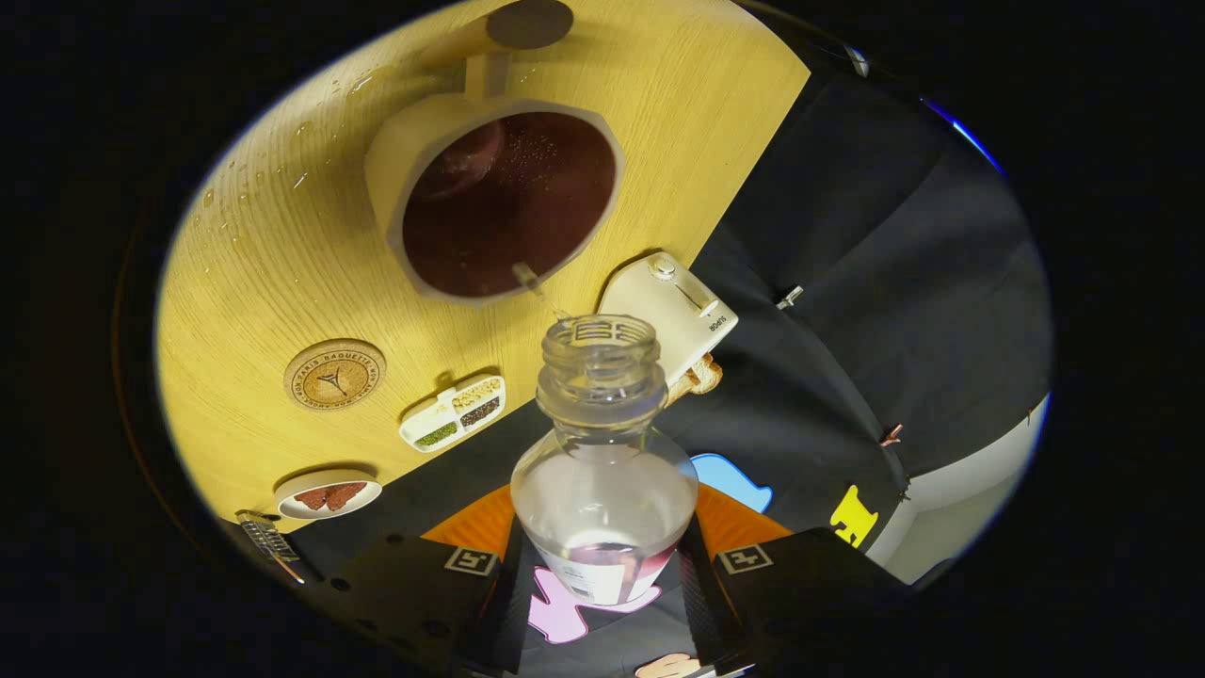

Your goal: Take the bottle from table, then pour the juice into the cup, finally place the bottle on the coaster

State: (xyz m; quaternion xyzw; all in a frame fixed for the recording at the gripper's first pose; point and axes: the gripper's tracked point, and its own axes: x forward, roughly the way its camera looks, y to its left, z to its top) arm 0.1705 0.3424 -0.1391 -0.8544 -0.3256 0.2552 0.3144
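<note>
We see the gripper [602, 565] clamped on the tilted bottle [602, 471], a thin stream running from its mouth into the full cup [508, 202]; the coaster [334, 374] lies nearby on the table [282, 264].

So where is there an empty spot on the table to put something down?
The widest bare wood lies between the cup and the coaster, though drops wet it near the table edge. It is crowded along the wall edge: dish, tray, toaster. The gripper holds the bottle tilted at the cup.
</note>
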